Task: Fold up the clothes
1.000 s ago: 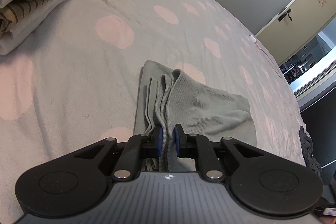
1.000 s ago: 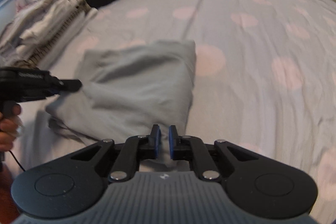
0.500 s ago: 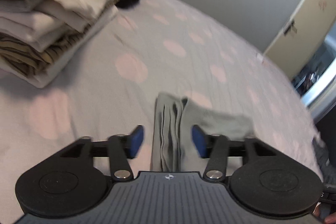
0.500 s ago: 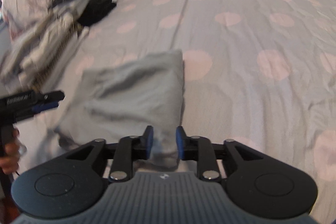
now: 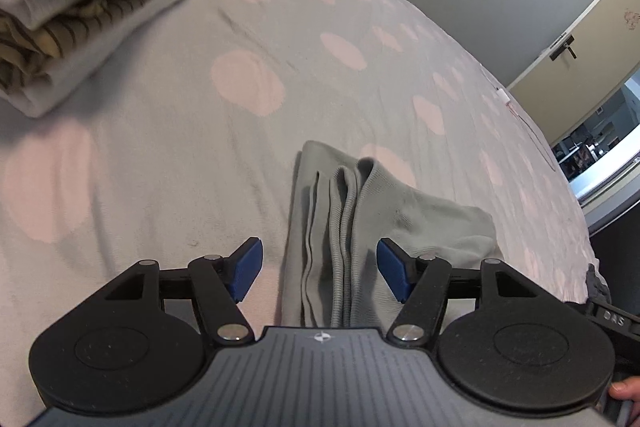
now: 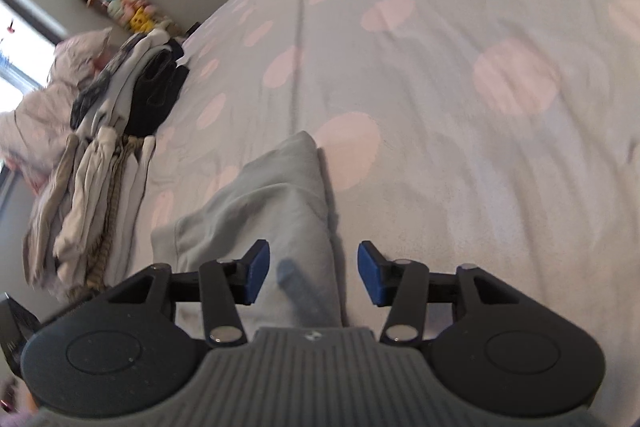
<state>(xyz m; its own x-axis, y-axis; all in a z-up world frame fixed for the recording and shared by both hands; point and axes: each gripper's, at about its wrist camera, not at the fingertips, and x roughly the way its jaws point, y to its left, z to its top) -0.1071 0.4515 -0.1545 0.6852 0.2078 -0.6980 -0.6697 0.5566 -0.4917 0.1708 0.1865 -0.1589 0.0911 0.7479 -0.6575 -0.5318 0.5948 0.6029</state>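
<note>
A folded grey-green garment (image 5: 384,219) lies on the bed, its layered edges pointing at the left wrist camera. My left gripper (image 5: 320,273) is open, its blue pads on either side of the garment's near edge, holding nothing. In the right wrist view the same garment (image 6: 272,203) lies flat under my right gripper (image 6: 312,277), which is open and empty above its near corner.
The bed has a grey cover with pink dots (image 5: 248,83). A stack of folded clothes (image 5: 80,7) sits at the far left, also in the right wrist view (image 6: 100,171). A door (image 5: 580,47) stands at the right. A pile of unfolded laundry (image 6: 40,107) lies by the window.
Both grippers were shut on the garment's edge a second ago. They have opened and let go, and the garment lies folded on the bed. The right gripper has swung to a new angle.
</note>
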